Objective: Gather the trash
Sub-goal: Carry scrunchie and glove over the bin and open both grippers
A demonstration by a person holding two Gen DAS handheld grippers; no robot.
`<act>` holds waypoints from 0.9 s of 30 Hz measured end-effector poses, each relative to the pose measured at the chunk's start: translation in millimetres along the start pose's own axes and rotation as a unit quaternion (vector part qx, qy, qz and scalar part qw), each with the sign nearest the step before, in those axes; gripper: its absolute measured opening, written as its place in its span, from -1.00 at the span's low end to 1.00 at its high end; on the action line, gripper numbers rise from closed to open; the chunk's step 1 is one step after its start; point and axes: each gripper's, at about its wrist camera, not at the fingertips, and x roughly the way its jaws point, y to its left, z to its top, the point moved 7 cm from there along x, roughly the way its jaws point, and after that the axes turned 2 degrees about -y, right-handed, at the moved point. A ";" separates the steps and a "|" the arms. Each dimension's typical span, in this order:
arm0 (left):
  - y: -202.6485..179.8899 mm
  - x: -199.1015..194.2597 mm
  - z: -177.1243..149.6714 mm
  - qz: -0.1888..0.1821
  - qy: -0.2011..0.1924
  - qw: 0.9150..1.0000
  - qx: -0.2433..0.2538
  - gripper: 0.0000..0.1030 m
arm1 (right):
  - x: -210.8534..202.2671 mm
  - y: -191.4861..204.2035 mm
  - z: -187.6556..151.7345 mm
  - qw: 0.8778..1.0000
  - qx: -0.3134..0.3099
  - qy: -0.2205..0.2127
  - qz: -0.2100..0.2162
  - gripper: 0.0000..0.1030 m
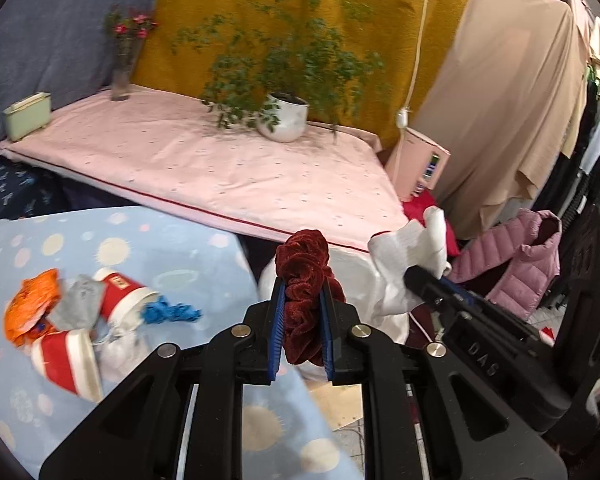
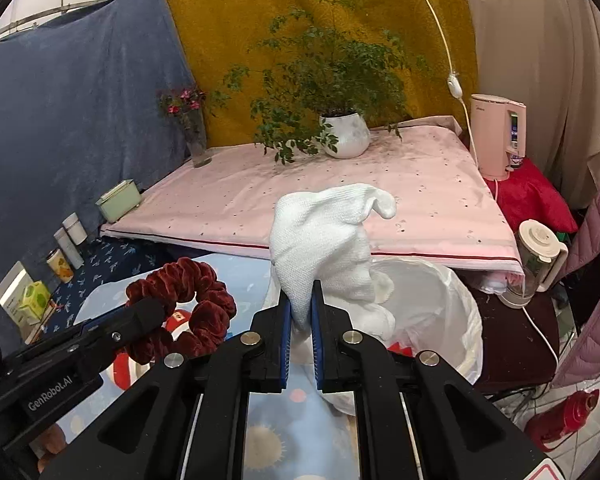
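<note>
My left gripper [image 1: 302, 300] is shut on a dark red velvet scrunchie [image 1: 306, 276], held above the edge of the light blue spotted table [image 1: 140, 240]. The scrunchie also shows in the right wrist view [image 2: 188, 308]. My right gripper [image 2: 300, 312] is shut on a white sock [image 2: 324, 240], held over the white plastic trash bag [image 2: 440, 308]. The sock also shows in the left wrist view [image 1: 412, 248]. On the blue table lie two red-and-white paper cups [image 1: 120, 292], an orange wrapper [image 1: 32, 304], a grey scrap [image 1: 80, 300] and a blue scrap [image 1: 168, 314].
A pink-covered table [image 1: 220, 168] behind holds a potted plant [image 1: 284, 116], a flower vase [image 1: 122, 68] and a green box [image 1: 26, 114]. A pink appliance [image 2: 496, 136], a blender jug [image 2: 536, 260], a pink jacket [image 1: 520, 260] and a red flask [image 2: 564, 416] stand to the right.
</note>
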 end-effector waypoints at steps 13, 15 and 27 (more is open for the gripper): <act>-53.8 69.7 -3.3 -0.028 0.037 0.998 0.036 -0.69 | 31.3 -71.6 -9.3 0.998 0.032 0.029 -0.040 -0.83; -56.8 78.1 -4.8 -0.031 0.043 0.998 0.038 -0.66 | 36.6 -77.2 -10.3 0.998 0.035 0.032 -0.044 -0.82; -39.8 94.5 -4.9 0.004 0.033 0.999 0.020 0.10 | 47.3 -87.4 -10.8 0.997 0.043 0.026 -0.057 -0.23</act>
